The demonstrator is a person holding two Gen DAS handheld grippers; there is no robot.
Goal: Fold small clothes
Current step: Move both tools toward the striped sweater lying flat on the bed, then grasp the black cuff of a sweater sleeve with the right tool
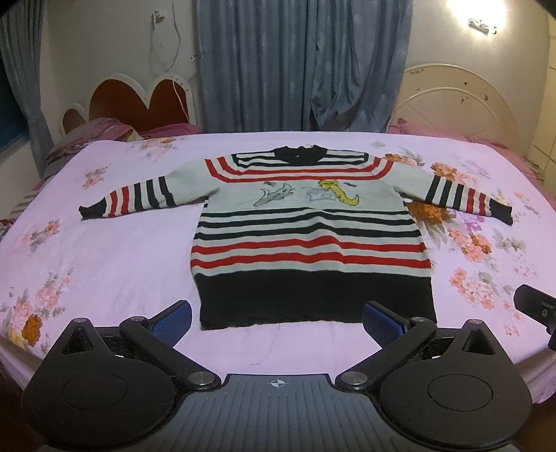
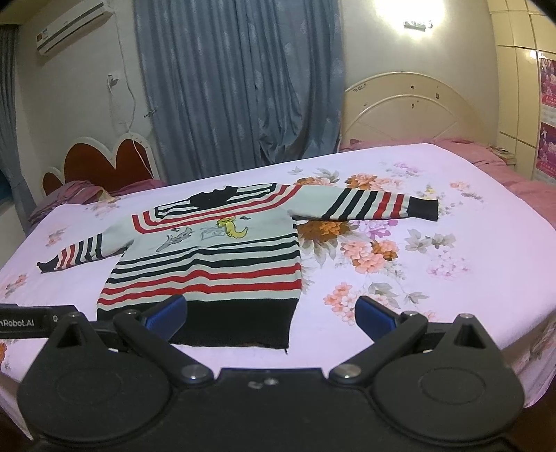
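Left gripper [image 1: 277, 321]: held low at the near edge of the bed, pointing along the sweater toward its collar; jaws spread wide and holding nothing, the blue pads [image 1: 173, 325] to either side of the black hem.
Right gripper [image 2: 271, 318]: also low at the near edge, set further right; jaws wide apart and empty, its left pad over the hem's right part, its right pad over bare sheet.
Sweater [image 1: 309, 240]: spread flat, front up, on the flowered sheet [image 1: 104, 250]; both sleeves stretched out sideways, hem nearest the grippers, collar toward the curtain [image 1: 299, 62].
Left view only: the sweater seen square on, and the tip of the other gripper at the right edge.
Right view only: an air conditioner [image 2: 74, 26] high on the wall, wall cabinets at the far right, and the other gripper's labelled body at the left edge.
Both views: a heart-shaped headboard [image 2: 107, 161] and a cream headboard [image 2: 410, 107].
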